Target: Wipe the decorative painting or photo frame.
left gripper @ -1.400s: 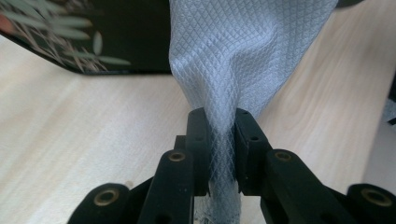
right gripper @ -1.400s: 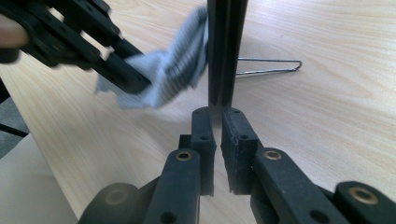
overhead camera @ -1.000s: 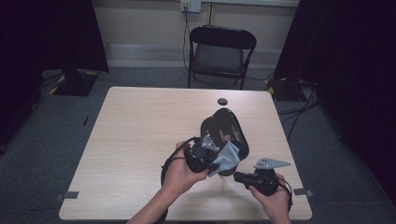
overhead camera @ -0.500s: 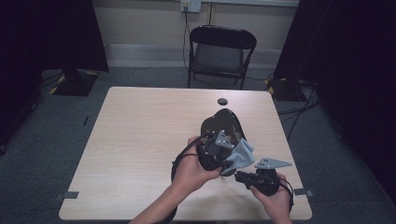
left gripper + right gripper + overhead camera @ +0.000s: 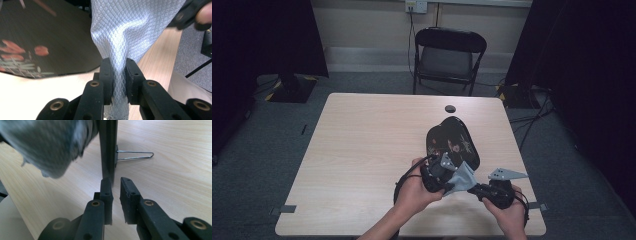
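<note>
Left gripper (image 5: pixel 447 182) holds grey cloth (image 5: pixel 462 177) against black board (image 5: pixel 452 140).

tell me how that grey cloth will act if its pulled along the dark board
Probably floppy: the cloth bunches and folds where the left claw pinches it. Its quilted weave looks thin and light, so it would likely drape and trail rather than push anything on the board.

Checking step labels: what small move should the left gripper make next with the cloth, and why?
Probably press the pale grey waffle-textured cloth onto the glossy black decorated panel and wipe across it. The left gripper is shut on the cloth beside the panel's lower edge; the right gripper sits at the panel's edge, jaws slightly apart.
</note>
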Demonstrator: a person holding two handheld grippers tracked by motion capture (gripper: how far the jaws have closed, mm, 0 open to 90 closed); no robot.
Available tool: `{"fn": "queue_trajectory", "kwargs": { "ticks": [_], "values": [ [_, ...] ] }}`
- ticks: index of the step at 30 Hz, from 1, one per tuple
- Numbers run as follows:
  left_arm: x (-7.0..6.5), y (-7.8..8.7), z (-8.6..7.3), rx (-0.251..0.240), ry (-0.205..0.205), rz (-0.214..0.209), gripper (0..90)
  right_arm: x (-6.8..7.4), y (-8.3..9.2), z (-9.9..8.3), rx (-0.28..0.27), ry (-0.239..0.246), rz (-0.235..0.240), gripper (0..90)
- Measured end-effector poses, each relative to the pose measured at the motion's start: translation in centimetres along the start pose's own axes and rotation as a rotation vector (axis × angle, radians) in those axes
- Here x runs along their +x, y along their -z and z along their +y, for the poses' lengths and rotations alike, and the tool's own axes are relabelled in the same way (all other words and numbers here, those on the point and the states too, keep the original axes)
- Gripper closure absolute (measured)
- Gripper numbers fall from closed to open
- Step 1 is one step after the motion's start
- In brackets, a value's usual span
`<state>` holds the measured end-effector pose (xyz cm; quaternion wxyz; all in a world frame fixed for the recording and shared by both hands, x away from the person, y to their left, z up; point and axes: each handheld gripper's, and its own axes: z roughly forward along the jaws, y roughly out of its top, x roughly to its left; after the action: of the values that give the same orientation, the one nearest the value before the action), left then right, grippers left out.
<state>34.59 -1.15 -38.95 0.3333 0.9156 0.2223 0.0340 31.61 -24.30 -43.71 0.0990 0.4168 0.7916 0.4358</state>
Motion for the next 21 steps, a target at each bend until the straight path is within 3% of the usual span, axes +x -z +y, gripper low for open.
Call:
{"fn": "queue_trajectory", "kwargs": {
  "ticks": [9,21],
  "values": [
    [0.8,-2.2,-2.1,0.046,0.041,-0.007,78.4,-0.3,0.6,0.2,-0.02,-0.006,-0.017,79.8],
    [1.7,-4.1,-3.7,0.09,0.09,-0.008,78.4,-0.2,1.1,0.6,-0.043,-0.005,-0.016,73.4]
  ]
}}
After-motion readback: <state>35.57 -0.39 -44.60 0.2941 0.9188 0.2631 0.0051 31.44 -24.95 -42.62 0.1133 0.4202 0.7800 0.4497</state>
